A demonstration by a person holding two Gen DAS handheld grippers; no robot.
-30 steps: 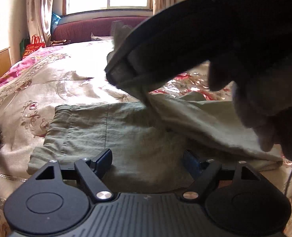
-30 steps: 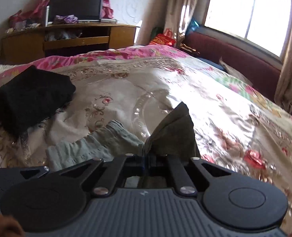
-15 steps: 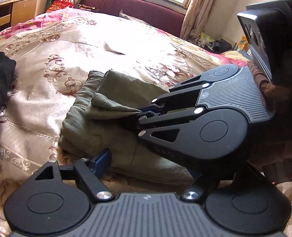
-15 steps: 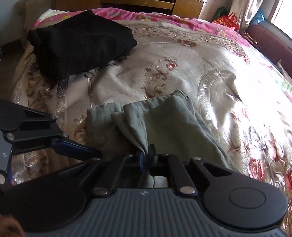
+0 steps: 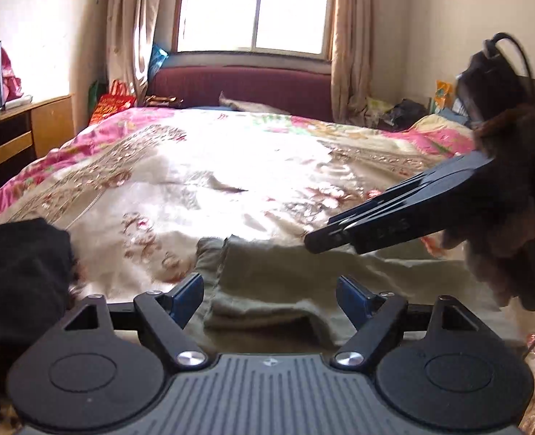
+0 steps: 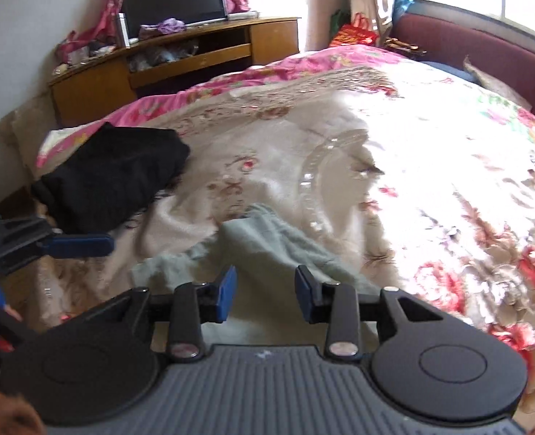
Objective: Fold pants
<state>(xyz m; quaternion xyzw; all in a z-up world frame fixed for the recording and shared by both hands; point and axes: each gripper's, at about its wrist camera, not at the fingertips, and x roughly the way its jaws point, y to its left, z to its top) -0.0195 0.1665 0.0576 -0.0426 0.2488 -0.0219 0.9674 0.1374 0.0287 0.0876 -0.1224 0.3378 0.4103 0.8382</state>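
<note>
The olive-green pants (image 5: 267,282) lie folded in a thick stack on the floral bedspread (image 5: 213,181), just ahead of both grippers; they also show in the right wrist view (image 6: 267,246). My left gripper (image 5: 271,293) is open and empty, its jaws wide apart just above the near edge of the stack. My right gripper (image 6: 263,290) is open and empty above the pants. In the left wrist view it (image 5: 314,244) reaches in from the right. The left gripper's blue fingers (image 6: 82,245) show at the left of the right wrist view.
A folded black garment (image 6: 111,170) lies on the bed to the left of the pants, also in the left wrist view (image 5: 17,282). A wooden TV stand (image 6: 180,58) with a screen stands beyond the bed. A maroon headboard (image 5: 242,87) and a window are at the far end.
My right gripper has opened and let go of the pants fold, which now lies flat on the stack, and has drawn back to the right. The left gripper stays open.
</note>
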